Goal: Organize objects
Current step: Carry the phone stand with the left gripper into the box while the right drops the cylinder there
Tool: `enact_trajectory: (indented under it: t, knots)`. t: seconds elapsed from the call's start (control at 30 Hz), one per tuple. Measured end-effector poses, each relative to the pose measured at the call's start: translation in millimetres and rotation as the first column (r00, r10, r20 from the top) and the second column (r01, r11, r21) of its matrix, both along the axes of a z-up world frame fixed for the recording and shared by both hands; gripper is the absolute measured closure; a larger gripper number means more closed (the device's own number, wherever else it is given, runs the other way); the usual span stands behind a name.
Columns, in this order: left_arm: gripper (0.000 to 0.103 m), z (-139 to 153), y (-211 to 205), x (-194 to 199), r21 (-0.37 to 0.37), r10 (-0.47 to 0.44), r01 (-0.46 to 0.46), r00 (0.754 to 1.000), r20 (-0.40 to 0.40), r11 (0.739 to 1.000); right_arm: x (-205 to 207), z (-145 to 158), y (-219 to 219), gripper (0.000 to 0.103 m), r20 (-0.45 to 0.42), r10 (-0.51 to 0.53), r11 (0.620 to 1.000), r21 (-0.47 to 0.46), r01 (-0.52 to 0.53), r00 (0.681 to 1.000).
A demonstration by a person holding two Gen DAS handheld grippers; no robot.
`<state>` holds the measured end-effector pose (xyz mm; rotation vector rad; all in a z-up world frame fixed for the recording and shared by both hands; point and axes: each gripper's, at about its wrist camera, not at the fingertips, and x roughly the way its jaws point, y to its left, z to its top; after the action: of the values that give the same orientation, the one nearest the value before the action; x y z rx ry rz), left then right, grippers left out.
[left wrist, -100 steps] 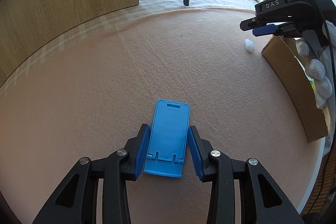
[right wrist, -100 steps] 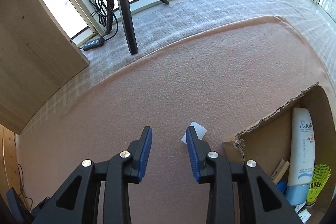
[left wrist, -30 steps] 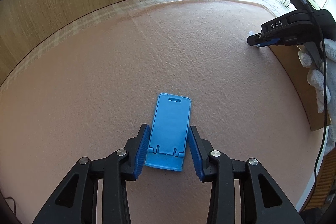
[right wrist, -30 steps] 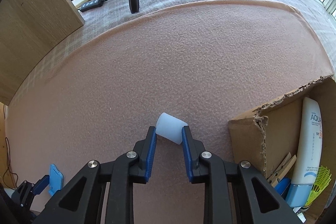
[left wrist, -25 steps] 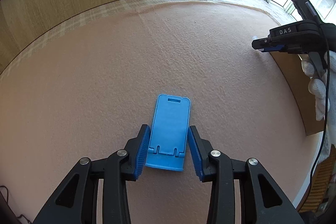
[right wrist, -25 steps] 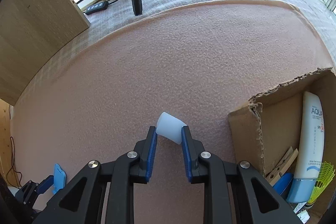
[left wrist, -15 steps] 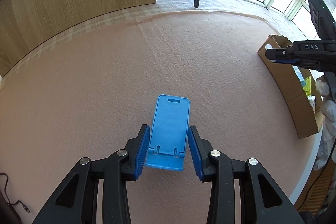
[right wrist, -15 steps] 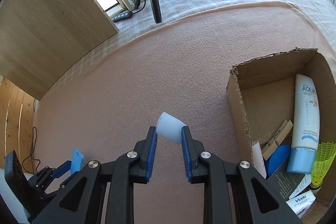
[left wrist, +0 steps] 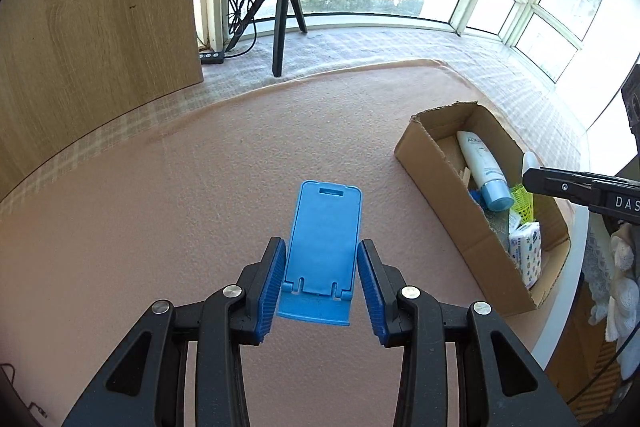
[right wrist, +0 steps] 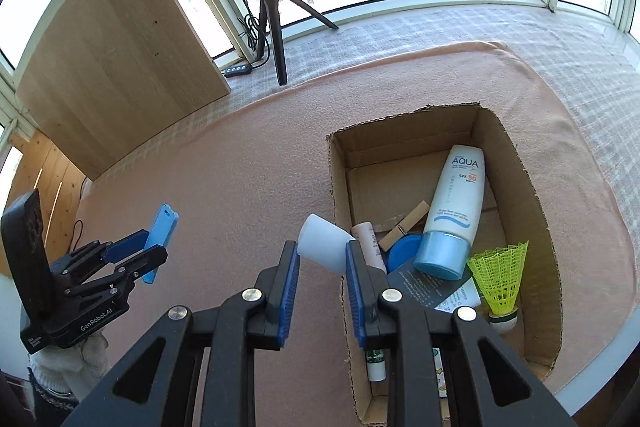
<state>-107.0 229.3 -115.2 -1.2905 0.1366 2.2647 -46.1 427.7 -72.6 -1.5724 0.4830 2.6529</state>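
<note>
We have the left gripper point(left wrist: 322, 281) clamped on the blue phone stand point(left wrist: 323, 247) above the pink mat point(left wrist: 160, 227), right gripper point(right wrist: 322, 273) pinching the white cap point(right wrist: 323, 247) by the cardboard box point(right wrist: 516, 163) edge.

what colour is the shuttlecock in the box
Bright yellow-green, with a white base. The shuttlecock shows best in the right wrist view.

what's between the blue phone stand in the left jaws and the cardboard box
Nothing: in the left wrist view only bare pink blanket separates the blue phone stand from the cardboard box.
</note>
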Motion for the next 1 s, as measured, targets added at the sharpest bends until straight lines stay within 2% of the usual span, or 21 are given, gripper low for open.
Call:
enact_trajectory:
  t: [0.23, 0.53, 0.97, 1.0]
  knots:
    - [0.063, 13.1, 71.7, -2.7, 0.012, -0.063, 0.064, 0.998, -0.026, 0.998, 31.2, 5.7, 47.7, 0.082, -0.010, -0.047, 0.998, 0.035, 0.047, 0.999]
    - [0.063, 7.8, 153.3, -14.1, -0.005, -0.116, 0.116, 0.993, -0.031, 0.993, 49.7, -2.7, 85.6, 0.082, 0.003, -0.057, 0.996, 0.062, 0.057, 0.998]
    - [0.062, -9.5, 219.2, -25.4, -0.036, -0.158, 0.157, 0.987, -0.014, 0.987, 52.5, -16.8, 108.6, 0.082, 0.013, -0.033, 0.998, 0.046, 0.032, 0.999]
    - [0.062, -10.4, 222.4, -25.5, -0.035, -0.164, 0.164, 0.986, -0.010, 0.986, 52.4, -17.0, 109.4, 0.078, 0.010, -0.027, 0.999, 0.041, 0.027, 1.000]
